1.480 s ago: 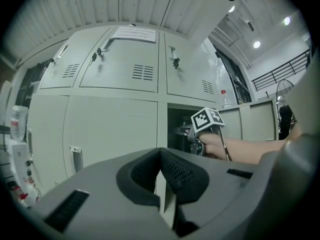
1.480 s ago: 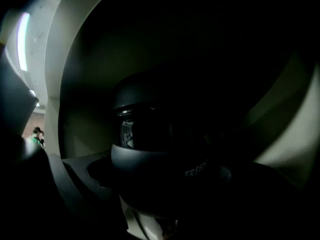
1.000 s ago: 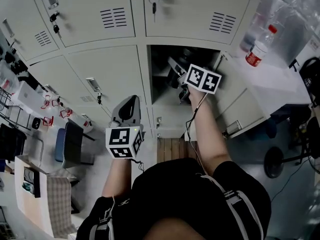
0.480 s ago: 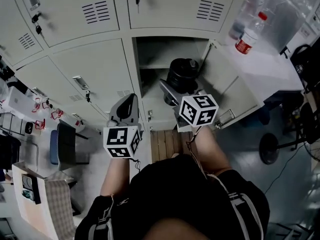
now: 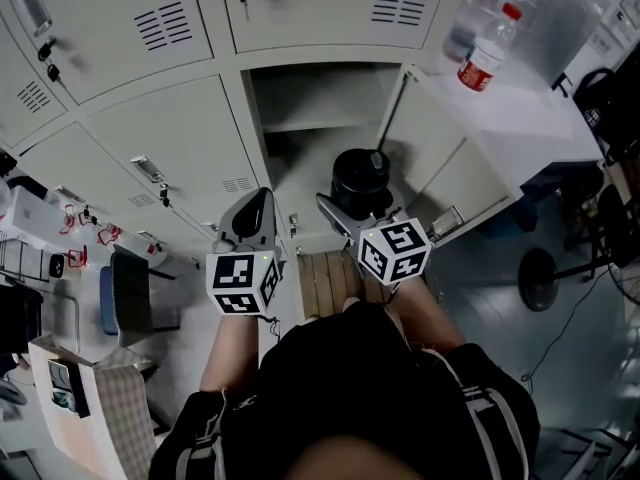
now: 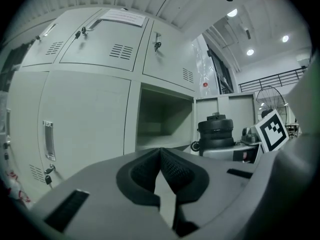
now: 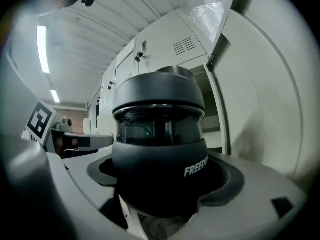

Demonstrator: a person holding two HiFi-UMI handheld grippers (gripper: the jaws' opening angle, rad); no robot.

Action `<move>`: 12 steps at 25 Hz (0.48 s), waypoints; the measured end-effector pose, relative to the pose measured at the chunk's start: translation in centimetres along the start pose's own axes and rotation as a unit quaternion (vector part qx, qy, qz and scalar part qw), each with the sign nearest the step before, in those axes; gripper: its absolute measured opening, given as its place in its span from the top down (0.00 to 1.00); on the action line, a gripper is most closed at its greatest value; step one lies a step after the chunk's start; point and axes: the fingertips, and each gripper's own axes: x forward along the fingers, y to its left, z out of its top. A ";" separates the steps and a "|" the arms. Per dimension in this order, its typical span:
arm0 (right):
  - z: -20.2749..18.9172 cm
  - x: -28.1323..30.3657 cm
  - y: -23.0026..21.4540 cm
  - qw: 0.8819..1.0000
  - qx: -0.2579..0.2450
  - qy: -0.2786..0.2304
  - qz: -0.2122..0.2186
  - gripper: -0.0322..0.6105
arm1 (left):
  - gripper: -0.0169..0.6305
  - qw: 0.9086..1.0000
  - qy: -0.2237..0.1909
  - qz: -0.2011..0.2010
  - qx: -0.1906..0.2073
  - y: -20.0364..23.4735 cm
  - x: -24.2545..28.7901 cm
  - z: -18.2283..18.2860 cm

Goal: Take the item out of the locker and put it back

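Observation:
The item is a black round container with a lid (image 5: 360, 176). It hangs in front of the open locker compartment (image 5: 312, 108), outside its mouth. My right gripper (image 5: 352, 206) is shut on it, jaws wide around its lower body. The right gripper view fills with the black container (image 7: 159, 134), white lettering on its side, my right gripper (image 7: 160, 194) clamped round its base. My left gripper (image 5: 253, 216) is shut on nothing and hangs before the closed locker door to the left. In the left gripper view my left gripper (image 6: 160, 159) points at the open compartment (image 6: 162, 119), with the container (image 6: 216, 134) to the right.
The compartment's door (image 5: 440, 158) stands swung out to the right. A red-capped water bottle (image 5: 484, 58) stands on a white surface beyond it. Closed lockers with keys (image 5: 160, 33) surround the opening. A chair (image 5: 128, 290) is at the left and a round stand base (image 5: 540, 280) at the right.
My right gripper has drawn back from inside the compartment toward the person, bringing the black container out with it. The left gripper has stayed where it was.

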 end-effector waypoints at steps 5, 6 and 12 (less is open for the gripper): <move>-1.0 -0.1 0.0 1.000 0.016 0.008 0.005 0.22 | 0.95 1.000 -0.002 -0.004 0.005 -0.4 0.0 0.3; -1.1 -0.1 0.0 1.000 0.018 0.009 0.006 0.22 | 0.95 1.000 -0.003 -0.004 0.006 -0.4 -0.1 0.4; -0.9 0.6 0.3 1.000 0.017 0.013 0.010 0.22 | 0.95 1.000 -0.005 0.000 0.007 0.0 -0.2 0.6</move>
